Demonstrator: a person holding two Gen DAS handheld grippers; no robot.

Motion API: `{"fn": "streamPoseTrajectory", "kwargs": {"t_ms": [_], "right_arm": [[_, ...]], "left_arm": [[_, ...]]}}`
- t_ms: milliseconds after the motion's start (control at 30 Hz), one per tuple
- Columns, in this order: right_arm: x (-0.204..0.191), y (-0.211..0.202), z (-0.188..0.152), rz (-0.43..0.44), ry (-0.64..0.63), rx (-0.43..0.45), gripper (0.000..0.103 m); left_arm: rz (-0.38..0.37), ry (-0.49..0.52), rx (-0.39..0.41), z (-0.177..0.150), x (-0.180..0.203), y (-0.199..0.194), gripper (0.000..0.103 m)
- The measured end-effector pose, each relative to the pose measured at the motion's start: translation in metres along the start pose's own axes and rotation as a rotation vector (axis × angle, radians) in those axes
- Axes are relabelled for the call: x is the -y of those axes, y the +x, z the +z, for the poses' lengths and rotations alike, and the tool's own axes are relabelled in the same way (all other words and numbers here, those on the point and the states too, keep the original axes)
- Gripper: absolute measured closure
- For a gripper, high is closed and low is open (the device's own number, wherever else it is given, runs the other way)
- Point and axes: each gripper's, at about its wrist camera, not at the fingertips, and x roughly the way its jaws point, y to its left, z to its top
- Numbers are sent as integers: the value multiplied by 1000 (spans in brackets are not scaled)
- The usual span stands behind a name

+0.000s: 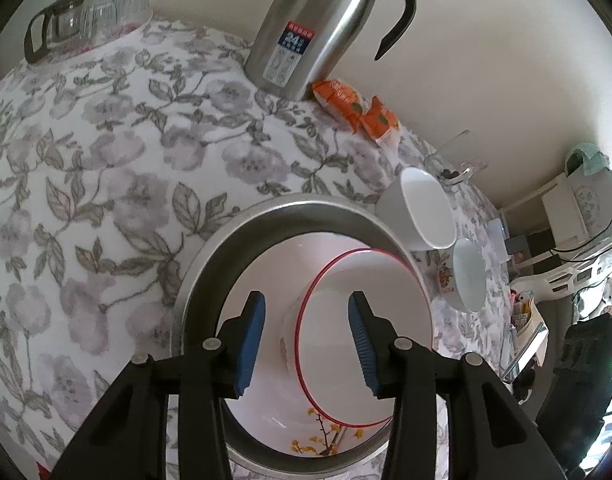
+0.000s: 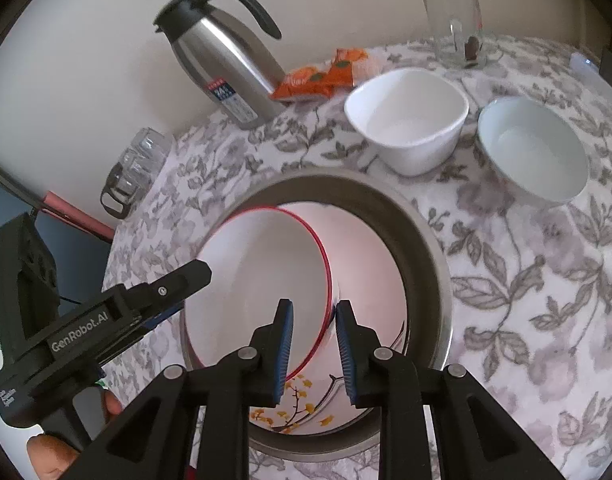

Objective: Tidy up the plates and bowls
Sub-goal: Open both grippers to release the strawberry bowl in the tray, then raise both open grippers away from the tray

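Observation:
A red-rimmed white bowl (image 1: 357, 344) (image 2: 262, 280) sits tilted inside a flower-painted white plate (image 1: 325, 436) (image 2: 302, 404), which lies in a steel basin (image 1: 210, 264) (image 2: 429, 248). My left gripper (image 1: 306, 340) is open above the bowl, one finger on each side of its left wall. My right gripper (image 2: 313, 352) straddles the bowl's red rim with a gap still showing between the pads. A square white bowl (image 1: 421, 208) (image 2: 409, 120) and a round pale bowl (image 1: 465, 280) (image 2: 533, 148) stand beyond the basin.
A steel thermos jug (image 1: 317, 28) (image 2: 226, 64), orange snack packets (image 1: 353, 108) (image 2: 317, 76), a glass pitcher (image 1: 453, 164) (image 2: 457, 32) and upturned glasses with a glass pot (image 1: 86, 16) (image 2: 134, 168) stand along the wall on the floral tablecloth (image 1: 106, 160) (image 2: 525, 300).

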Motion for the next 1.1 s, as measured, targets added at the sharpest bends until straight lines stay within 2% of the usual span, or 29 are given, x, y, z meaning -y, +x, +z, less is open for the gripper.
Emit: {"fn": "streamPoseTrajectory", "kwargs": {"t_ms": [67,167,267,333,533,633,800,867,933,967,1100], "right_arm": [[-1,-7,2,-4,-8,15,78],[-3,-17,3,-14,-19,38,71],[-4,-23,4,-35,-27,54,61],[-3,-26,4,-50,-26,65,50],[0,-27,5,-89,-20,77,36],[2,-25,5,-113,-15,77,26],[8,-22,4,-128,0,72,18],[8,-22,4,-130,1,72,14],[8,-21,4,-133,0,74,2],[8,-21,3,-134,0,76,0],[8,-22,3,-140,-5,84,0]], "left_arm": [[20,13,22,1,1,-7,53],[40,18,50,2,0,-16,48],[54,3,53,3,-5,-19,46],[78,-7,53,3,-9,-20,45],[132,-34,77,3,-19,-25,31],[156,-44,87,3,-24,-26,19],[203,-55,84,4,-29,-22,17],[216,-58,88,3,-32,-22,14],[227,-58,100,3,-32,-23,12],[234,-58,107,3,-33,-24,12],[255,-60,126,4,-36,-25,10]]}}
